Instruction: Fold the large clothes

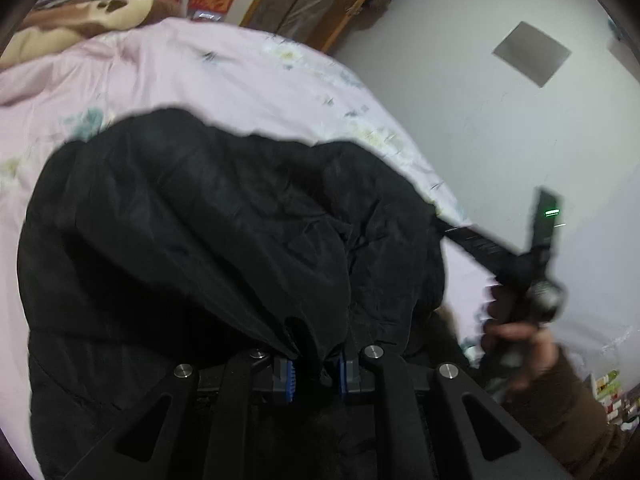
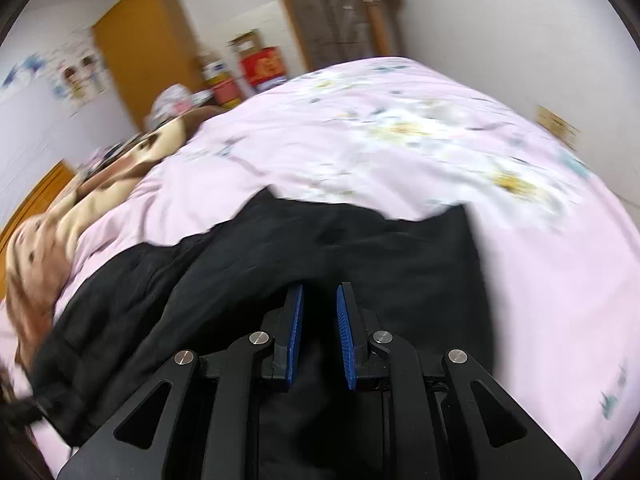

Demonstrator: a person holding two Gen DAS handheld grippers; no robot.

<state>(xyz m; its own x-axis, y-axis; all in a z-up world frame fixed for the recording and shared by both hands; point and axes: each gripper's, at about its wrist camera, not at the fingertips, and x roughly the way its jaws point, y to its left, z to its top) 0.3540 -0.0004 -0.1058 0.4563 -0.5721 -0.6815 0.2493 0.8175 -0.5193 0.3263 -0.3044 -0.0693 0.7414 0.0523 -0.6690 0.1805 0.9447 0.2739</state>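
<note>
On the bed, over the pink floral cover, a black coat lies bunched, part of it heaped in a dome rather than flat. No clean fold line visible; looks early or mid-fold, most of the work left: flatten, bring sides in, fold lengthwise.

Left gripper: jaws nearly closed, a gathered edge of the coat pinched between the blue pads. Cloth hangs up over the fingers, so it is carrying fabric, pitched downward toward the bed.

Right gripper: jaws narrow with a slim gap between them, also pitched downward. Dark cloth sits under and between them, but the frame is blurred; I can't tell whether the pads actually bite the coat or just hover over it.

From the left view the right gripper sits at the coat's right edge, held by a hand in a brown sleeve, fingers wrapped round the grip, tool tip at the hem.

Coat position: near edge of the bed, between both grippers, spread left to right in the right view with one corner lying flat on the cover.
</note>
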